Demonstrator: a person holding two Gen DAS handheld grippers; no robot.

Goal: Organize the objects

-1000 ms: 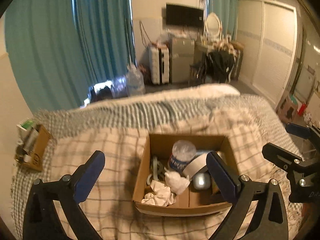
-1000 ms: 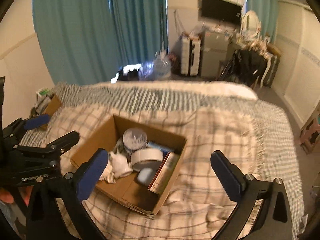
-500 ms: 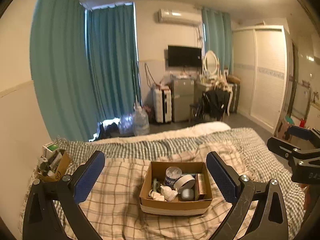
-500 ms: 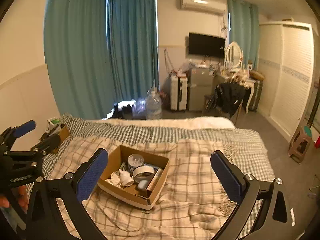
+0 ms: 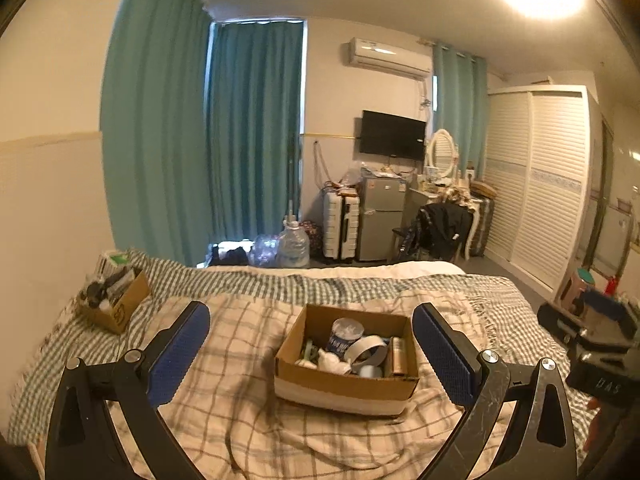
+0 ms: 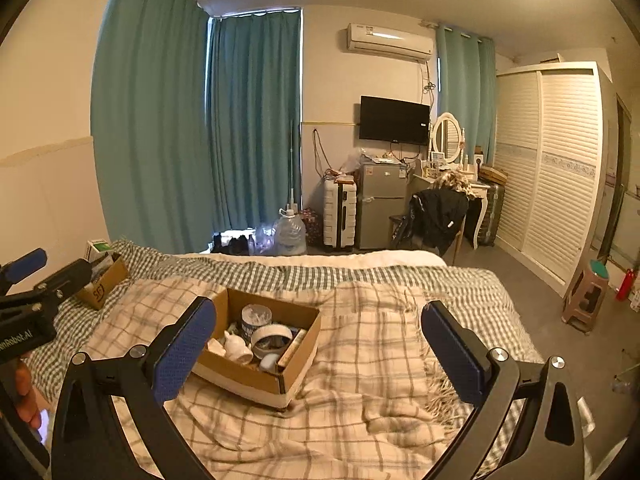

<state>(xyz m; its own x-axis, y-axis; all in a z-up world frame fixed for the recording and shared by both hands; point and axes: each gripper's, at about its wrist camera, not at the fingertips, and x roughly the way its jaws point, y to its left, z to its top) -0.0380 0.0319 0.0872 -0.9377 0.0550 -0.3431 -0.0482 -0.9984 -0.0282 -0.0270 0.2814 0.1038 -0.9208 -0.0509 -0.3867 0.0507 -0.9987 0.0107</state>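
Note:
An open cardboard box (image 5: pixel 344 386) sits on the checked blanket (image 5: pixel 224 400) in the middle of the bed. It holds a blue-labelled jar (image 5: pixel 345 336), a roll of tape (image 5: pixel 366 350), a white figurine (image 5: pixel 332 362), a tube and other small items. It also shows in the right wrist view (image 6: pixel 244 376). My left gripper (image 5: pixel 310 344) is open and empty, held back above the bed in front of the box. My right gripper (image 6: pixel 318 344) is open and empty, to the right of the box.
A second small cardboard box (image 5: pixel 116 308) with several items stands at the bed's far left corner. Beyond the bed are teal curtains (image 5: pixel 248 132), water jugs (image 5: pixel 294 246), a suitcase, a small fridge (image 5: pixel 380 220), a dressing table and a wardrobe (image 5: pixel 540 188). A stool (image 6: pixel 588 296) stands at the right.
Both grippers have pulled back and risen away from the box, so it looks smaller and the whole room has come into view. Both stay open and empty.

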